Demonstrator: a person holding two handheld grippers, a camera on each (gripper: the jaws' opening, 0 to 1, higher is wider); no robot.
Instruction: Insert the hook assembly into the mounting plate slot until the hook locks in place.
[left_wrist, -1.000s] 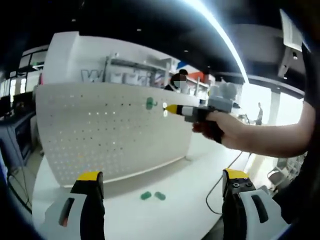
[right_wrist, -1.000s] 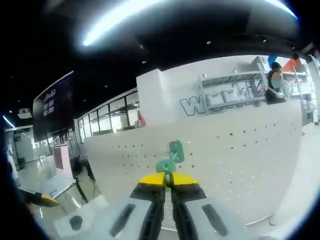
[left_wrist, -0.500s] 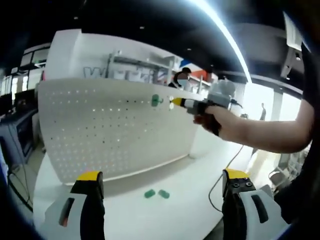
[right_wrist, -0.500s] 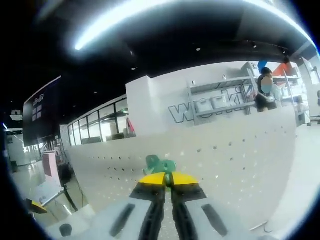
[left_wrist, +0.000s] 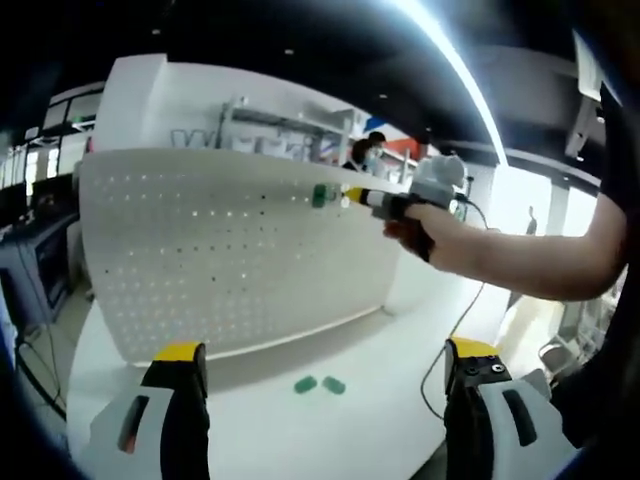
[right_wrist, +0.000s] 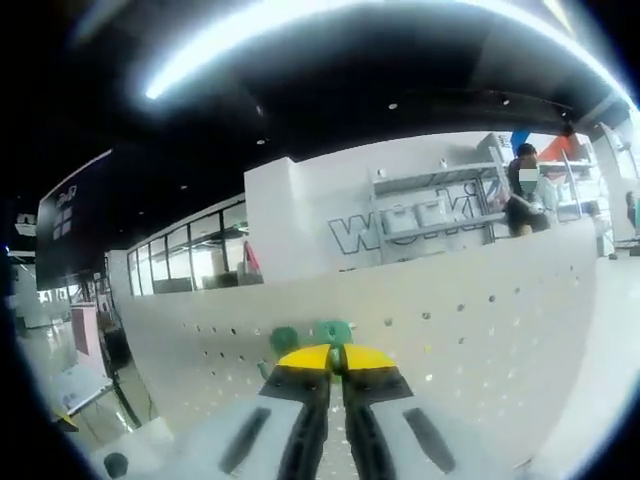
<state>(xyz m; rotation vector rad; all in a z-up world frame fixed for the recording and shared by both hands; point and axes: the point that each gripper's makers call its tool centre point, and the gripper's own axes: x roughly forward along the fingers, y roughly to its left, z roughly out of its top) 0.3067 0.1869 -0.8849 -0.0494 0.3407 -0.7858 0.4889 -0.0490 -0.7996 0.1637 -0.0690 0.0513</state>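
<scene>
Green plastic hook sits clenched at the right gripper's fingers, pointing straight ahead at the white perforated mounting plate, while the left gripper's fingers stand released, well below.

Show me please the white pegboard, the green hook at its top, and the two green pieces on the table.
white pegboard (left_wrist: 220, 270), left gripper view, middle of its face
green hook (left_wrist: 320, 195), left gripper view, its body
two green pieces (left_wrist: 320, 385), left gripper view, between the pair
</scene>
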